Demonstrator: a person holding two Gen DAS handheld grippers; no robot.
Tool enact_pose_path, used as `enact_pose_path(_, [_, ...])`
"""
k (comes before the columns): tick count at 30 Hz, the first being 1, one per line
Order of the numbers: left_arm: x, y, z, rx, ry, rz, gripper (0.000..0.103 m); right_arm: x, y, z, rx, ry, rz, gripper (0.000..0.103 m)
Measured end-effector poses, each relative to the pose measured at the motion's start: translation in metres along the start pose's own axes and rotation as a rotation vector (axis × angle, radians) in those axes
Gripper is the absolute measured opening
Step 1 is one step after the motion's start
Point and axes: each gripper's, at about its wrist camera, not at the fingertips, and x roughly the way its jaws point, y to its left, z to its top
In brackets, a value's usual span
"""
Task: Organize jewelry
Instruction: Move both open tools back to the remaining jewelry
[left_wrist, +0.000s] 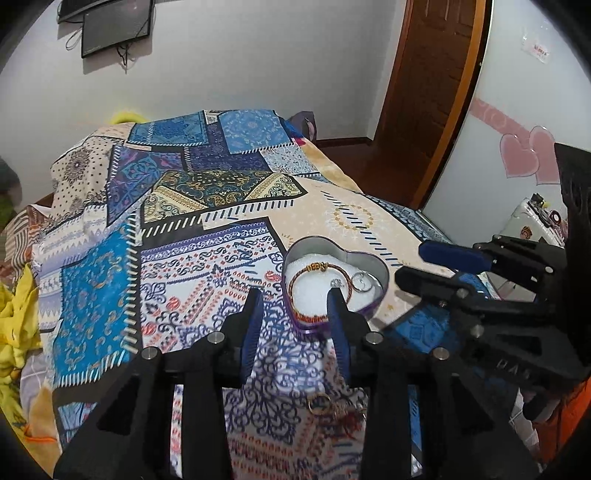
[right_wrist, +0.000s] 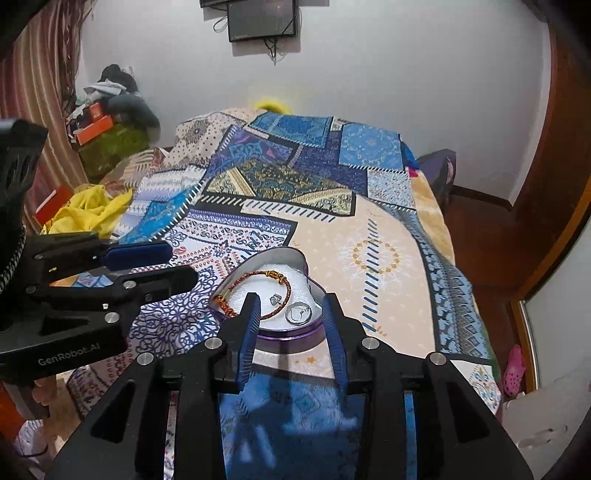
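A heart-shaped purple metal tin (right_wrist: 291, 334) with a white foam lining sits on a patchwork-print bedspread (left_wrist: 207, 266), near the bed's front edge, with both handheld grippers poised over it. Inside lie a red-and-gold braided cord bracelet (right_wrist: 255, 282), a small silver charm (right_wrist: 275, 299) and a silver ring (right_wrist: 298, 314). The left gripper (left_wrist: 295, 306) and right gripper (right_wrist: 291, 308) each stand partly open, nothing between their blue-padded fingers. More gold jewelry (left_wrist: 332, 404), loose on the bedspread, shows nearer the camera in the left wrist view, apparently still to be put away. These pieces look light, small and slippery; the cord bracelet is limp and likely best pinched across its strand, the ring across its band. The thin tin should slide easily if nudged.
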Motion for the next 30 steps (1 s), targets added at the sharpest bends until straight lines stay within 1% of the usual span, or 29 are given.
enact_pose_path(6, [-0.024, -0.003, -0.010, -0.011, -0.010, 0.008, 0.037, -0.022, 0.003, -0.003, 0.010, -0.031, -0.001, 0.031])
enact_pose_path(9, [-0.035, -0.005, -0.018, -0.009, -0.012, 0.016, 0.040, -0.032, 0.006, -0.006, 0.011, -0.042, 0.003, 0.032])
enact_pose_path(15, [-0.048, -0.003, -0.035, -0.027, 0.005, 0.026, 0.041, -0.040, 0.013, -0.016, 0.006, -0.041, 0.015, 0.032])
enact_pose_path(20, [-0.048, 0.001, -0.051, -0.047, 0.036, 0.032, 0.041, -0.036, 0.018, -0.028, -0.004, -0.014, 0.029, 0.032])
enact_pose_path(25, [-0.043, 0.003, -0.066, -0.055, 0.071, 0.036, 0.041, -0.023, 0.026, -0.045, -0.018, 0.044, 0.051, 0.032])
enact_pose_path(30, [-0.039, 0.002, -0.079, -0.050, 0.094, 0.035, 0.041, -0.005, 0.039, -0.061, -0.063, 0.106, 0.071, 0.032])
